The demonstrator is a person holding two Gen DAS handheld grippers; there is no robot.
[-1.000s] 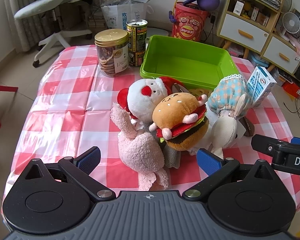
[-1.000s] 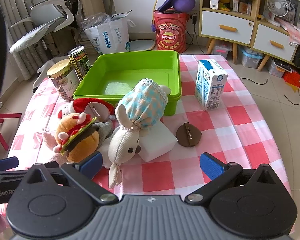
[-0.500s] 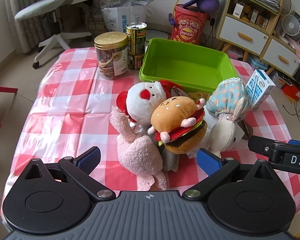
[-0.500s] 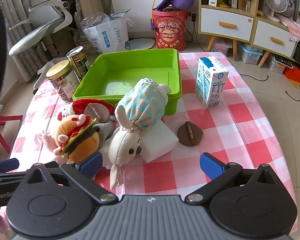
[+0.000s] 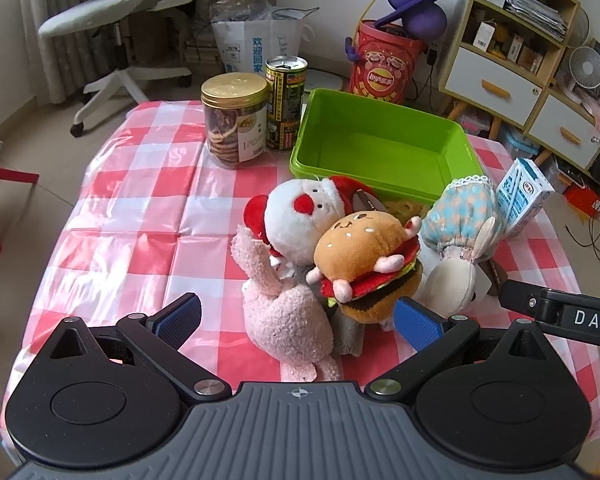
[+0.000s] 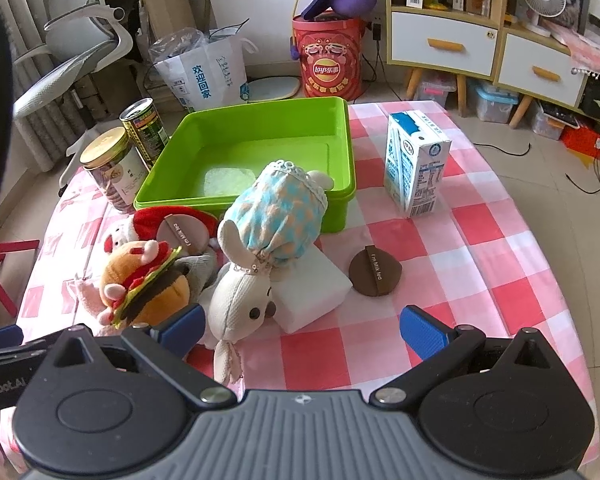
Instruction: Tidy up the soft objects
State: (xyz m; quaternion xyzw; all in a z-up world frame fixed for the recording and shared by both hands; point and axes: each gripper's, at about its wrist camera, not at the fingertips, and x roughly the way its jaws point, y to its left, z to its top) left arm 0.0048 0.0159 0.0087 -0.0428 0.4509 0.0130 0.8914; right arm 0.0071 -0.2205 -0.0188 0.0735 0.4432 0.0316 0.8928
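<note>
The soft toys, with the burger toy in front, lie piled near the green bin, light and squashy, best pinched at the body, while the left gripper and right gripper are wide open and empty.
</note>
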